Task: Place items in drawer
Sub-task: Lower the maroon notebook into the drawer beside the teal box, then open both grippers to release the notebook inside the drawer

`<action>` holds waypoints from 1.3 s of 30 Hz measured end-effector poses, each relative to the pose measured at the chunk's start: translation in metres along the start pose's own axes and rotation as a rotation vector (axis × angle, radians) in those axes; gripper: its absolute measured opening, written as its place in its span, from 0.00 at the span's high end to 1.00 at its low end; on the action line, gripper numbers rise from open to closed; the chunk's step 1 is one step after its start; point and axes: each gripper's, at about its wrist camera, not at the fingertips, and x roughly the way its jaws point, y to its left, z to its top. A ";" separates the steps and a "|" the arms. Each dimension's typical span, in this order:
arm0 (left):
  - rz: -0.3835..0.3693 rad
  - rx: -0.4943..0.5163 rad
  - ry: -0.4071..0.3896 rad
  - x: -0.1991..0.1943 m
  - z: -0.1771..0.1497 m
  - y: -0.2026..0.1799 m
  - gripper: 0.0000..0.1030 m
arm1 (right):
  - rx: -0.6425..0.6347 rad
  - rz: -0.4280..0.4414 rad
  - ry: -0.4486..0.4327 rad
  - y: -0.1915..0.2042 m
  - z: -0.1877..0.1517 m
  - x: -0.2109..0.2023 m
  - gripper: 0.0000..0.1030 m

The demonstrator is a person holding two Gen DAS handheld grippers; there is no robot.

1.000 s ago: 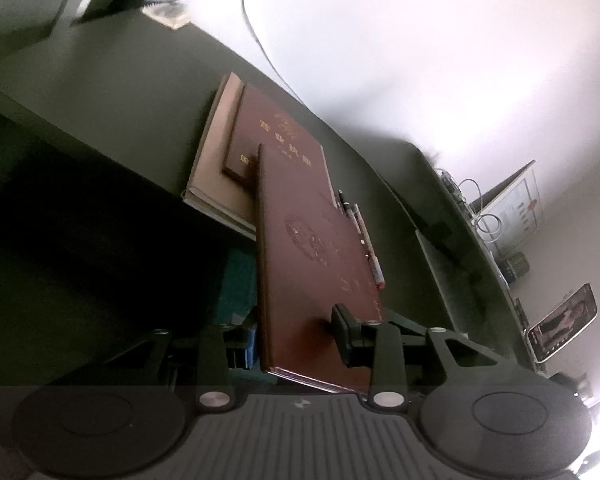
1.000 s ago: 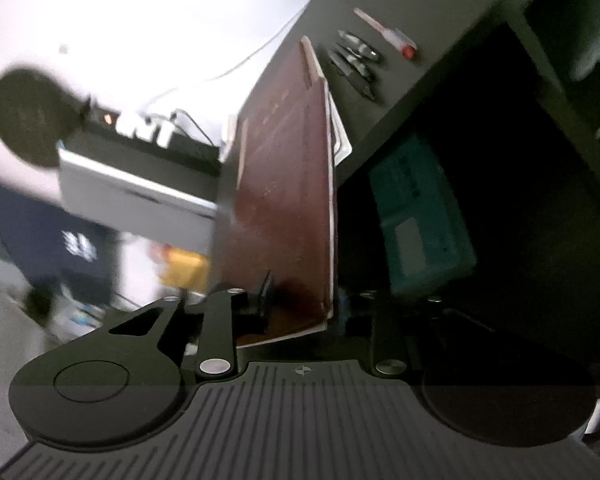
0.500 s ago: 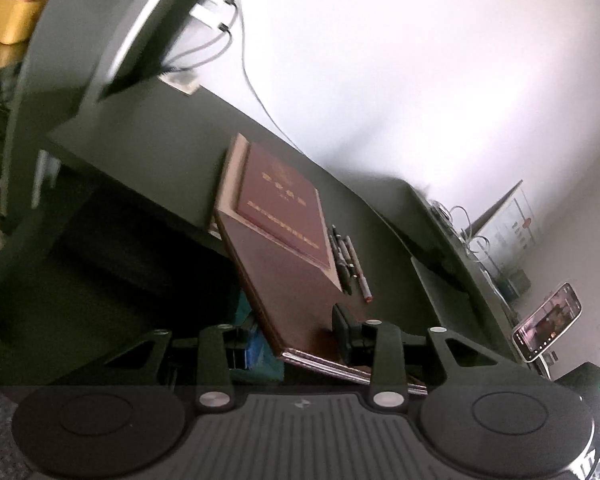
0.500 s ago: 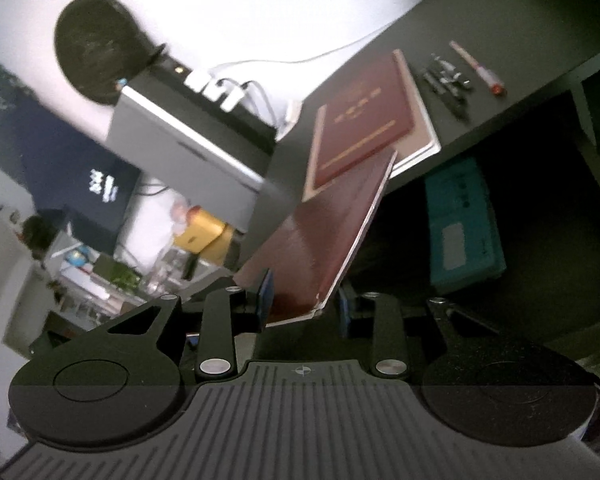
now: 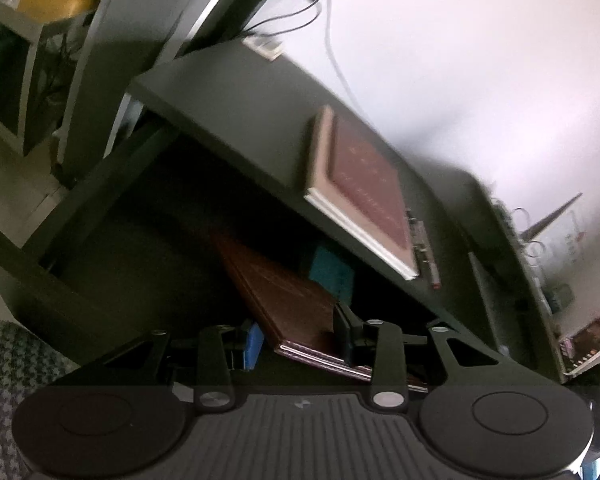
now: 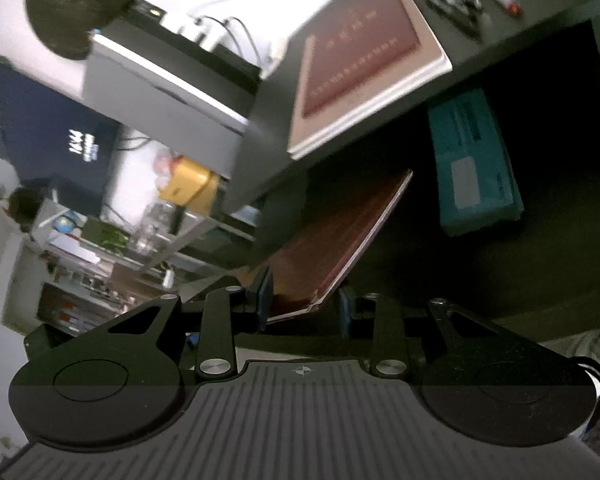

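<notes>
A dark red book [image 5: 288, 300] is held between both grippers, tilted, inside the open drawer [image 5: 32, 284] below the dark desk top. My left gripper [image 5: 296, 338] is shut on one near corner of it. My right gripper [image 6: 304, 306] is shut on the other corner of the same book [image 6: 340, 248]. A second dark red book on a tan one [image 5: 360, 192] lies on the desk top, also in the right wrist view [image 6: 360, 56]. Pens [image 6: 460, 0] lie beside it.
A teal box [image 6: 474, 164] lies in the drawer to the right of the held book, also seen in the left wrist view [image 5: 332, 272]. The desk edge [image 5: 236, 160] overhangs the drawer. A grey unit [image 6: 156, 84] and cables stand at the desk's left end.
Both grippers have carried the held book down from desk-top level, off the stack, into the drawer under the desk edge. The other books and pens have not moved.
</notes>
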 end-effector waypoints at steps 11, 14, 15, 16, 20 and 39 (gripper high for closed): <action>0.093 -0.063 0.096 0.076 0.041 0.029 0.63 | 0.066 -0.064 0.004 -0.028 0.039 0.077 0.67; 0.132 -0.059 0.111 0.091 0.049 0.031 0.60 | 0.072 -0.076 0.003 -0.033 0.043 0.092 0.66; 0.150 -0.059 0.121 0.096 0.052 0.032 0.59 | 0.080 -0.082 0.008 -0.034 0.045 0.097 0.66; 0.167 -0.061 0.131 0.102 0.056 0.032 0.58 | 0.091 -0.092 0.015 -0.035 0.047 0.102 0.66; 0.215 -0.078 0.152 0.123 0.067 0.035 0.56 | 0.116 -0.154 0.015 -0.037 0.054 0.122 0.64; 0.314 -0.058 0.076 0.078 0.060 0.046 0.32 | 0.163 -0.303 0.058 -0.047 0.058 0.142 0.35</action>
